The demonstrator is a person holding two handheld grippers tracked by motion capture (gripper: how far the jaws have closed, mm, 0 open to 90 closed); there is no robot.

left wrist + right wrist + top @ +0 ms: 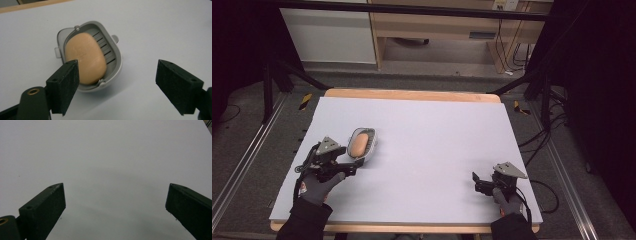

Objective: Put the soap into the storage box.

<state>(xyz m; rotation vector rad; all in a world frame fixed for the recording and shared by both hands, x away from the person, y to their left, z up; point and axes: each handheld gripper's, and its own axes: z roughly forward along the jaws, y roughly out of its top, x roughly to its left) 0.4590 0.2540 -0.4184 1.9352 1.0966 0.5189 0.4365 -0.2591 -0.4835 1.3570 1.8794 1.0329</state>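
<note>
The soap dish [113, 67] with its soap bar [85, 58] lies just ahead of the left gripper [116, 87], whose jaws stand wide apart. Bare table [107, 157] extends ahead of the right gripper [116, 211].

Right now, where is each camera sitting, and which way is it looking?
High view: above the person's side, looking forward and down at the table; gloved hands hold the left gripper and right gripper.
Left gripper view: rides the left gripper, facing the soap in its soap dish between open jaws.
Right gripper view: rides the right gripper, facing bare table between open jaws.
Shared: high and left gripper views both show the soap dish.
</note>
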